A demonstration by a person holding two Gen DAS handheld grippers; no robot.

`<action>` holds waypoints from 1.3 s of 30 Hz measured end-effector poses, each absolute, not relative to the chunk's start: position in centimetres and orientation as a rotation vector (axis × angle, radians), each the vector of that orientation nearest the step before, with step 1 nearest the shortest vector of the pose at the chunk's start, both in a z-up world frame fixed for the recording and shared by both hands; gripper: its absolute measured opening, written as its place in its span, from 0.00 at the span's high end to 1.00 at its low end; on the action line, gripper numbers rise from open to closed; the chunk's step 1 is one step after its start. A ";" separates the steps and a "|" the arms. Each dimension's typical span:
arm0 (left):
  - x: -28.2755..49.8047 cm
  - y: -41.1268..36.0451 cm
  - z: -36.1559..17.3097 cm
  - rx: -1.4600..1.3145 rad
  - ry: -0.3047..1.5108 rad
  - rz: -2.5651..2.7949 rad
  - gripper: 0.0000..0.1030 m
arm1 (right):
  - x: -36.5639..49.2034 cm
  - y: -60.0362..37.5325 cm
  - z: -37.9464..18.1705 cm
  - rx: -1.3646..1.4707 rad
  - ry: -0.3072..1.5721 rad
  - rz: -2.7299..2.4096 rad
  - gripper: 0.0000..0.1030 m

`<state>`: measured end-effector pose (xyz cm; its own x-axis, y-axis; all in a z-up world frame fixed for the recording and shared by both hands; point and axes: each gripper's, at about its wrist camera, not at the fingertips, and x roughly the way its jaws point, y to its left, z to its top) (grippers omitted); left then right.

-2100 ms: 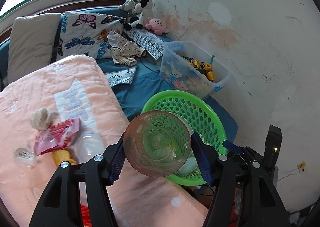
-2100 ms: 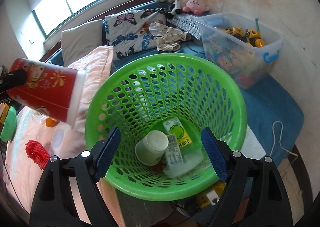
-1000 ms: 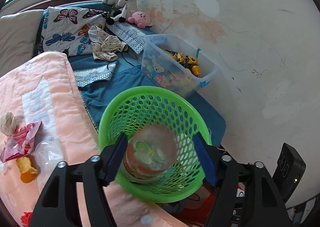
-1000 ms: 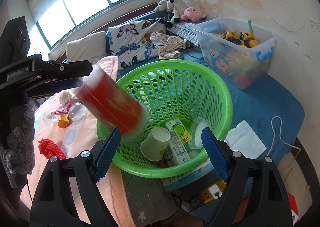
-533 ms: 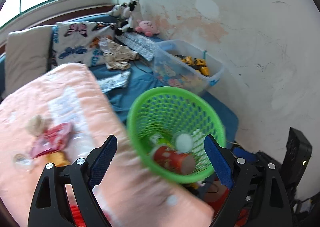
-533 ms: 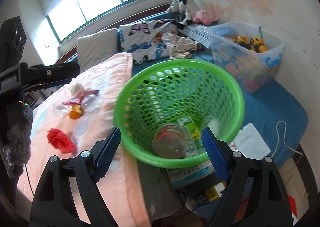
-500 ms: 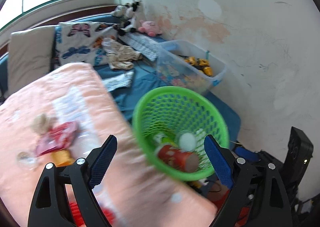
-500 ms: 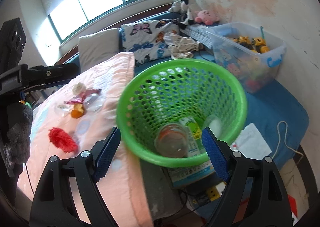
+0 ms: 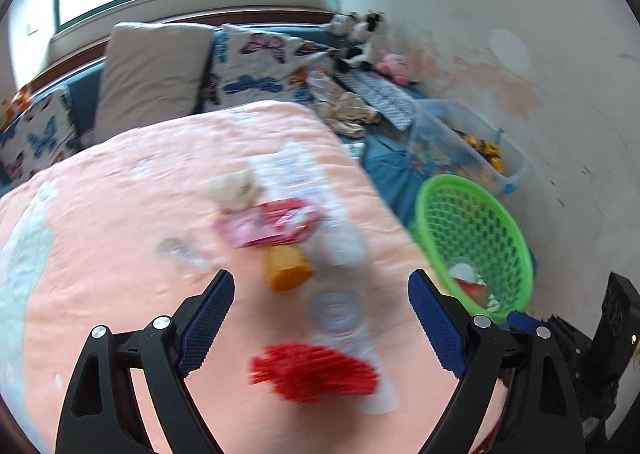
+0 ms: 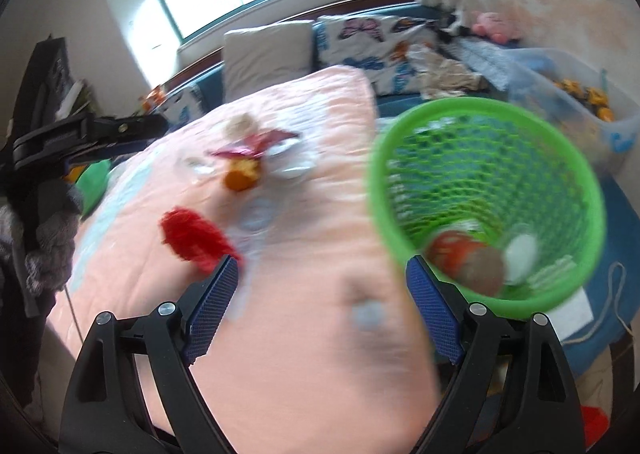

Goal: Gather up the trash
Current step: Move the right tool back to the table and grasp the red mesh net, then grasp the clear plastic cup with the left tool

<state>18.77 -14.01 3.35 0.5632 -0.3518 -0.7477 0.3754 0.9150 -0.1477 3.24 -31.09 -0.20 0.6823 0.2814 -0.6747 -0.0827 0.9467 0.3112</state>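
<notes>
Both views are motion-blurred. My left gripper [image 9: 320, 286] stands open and holds nothing, above a pink blanket [image 9: 120, 238]. Ahead of it lie a red fringed tuft [image 9: 316, 374], an orange piece [image 9: 286, 270], a clear plastic bottle [image 9: 340, 250], a red wrapper [image 9: 272, 222] and a beige crumpled wad [image 9: 234, 190]. The green basket [image 9: 472, 230] sits to the right with a red cup [image 9: 472, 288] inside. My right gripper [image 10: 320, 270] is empty with its jaws opening, over the blanket's edge beside the basket [image 10: 488, 194]. The cup [image 10: 452, 250] lies in the basket, and the tuft [image 10: 192, 238] is near the left finger.
A clear toy bin [image 9: 468, 142] stands behind the basket on the blue sheet. Pillows [image 9: 152, 70] and plush toys [image 9: 360, 34] line the back under the window. The stained wall is at the right. A black device [image 9: 616, 318] sits low at the right.
The left jaws opened and the red cup dropped into the basket, where it now lies. Both views have swung left from the basket toward the trash on the blanket.
</notes>
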 end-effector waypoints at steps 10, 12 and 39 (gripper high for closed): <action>20.1 -7.0 2.1 -0.051 0.899 -0.297 0.17 | 6.9 -22.9 -0.9 0.193 0.844 0.387 0.17; 20.3 -6.2 1.9 -0.059 0.901 -0.279 0.17 | 7.7 -21.5 -1.1 0.174 0.848 0.412 0.17; 25.6 -6.1 -3.7 0.083 0.935 -0.242 0.17 | 11.8 -17.7 -4.4 0.113 0.919 0.434 0.39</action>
<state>25.61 -6.05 -3.68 0.5691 -0.1700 -0.8045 0.2419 0.9697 -0.0339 11.83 -17.73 -4.35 0.5266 0.4099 -0.7448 -0.3147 0.9078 0.2771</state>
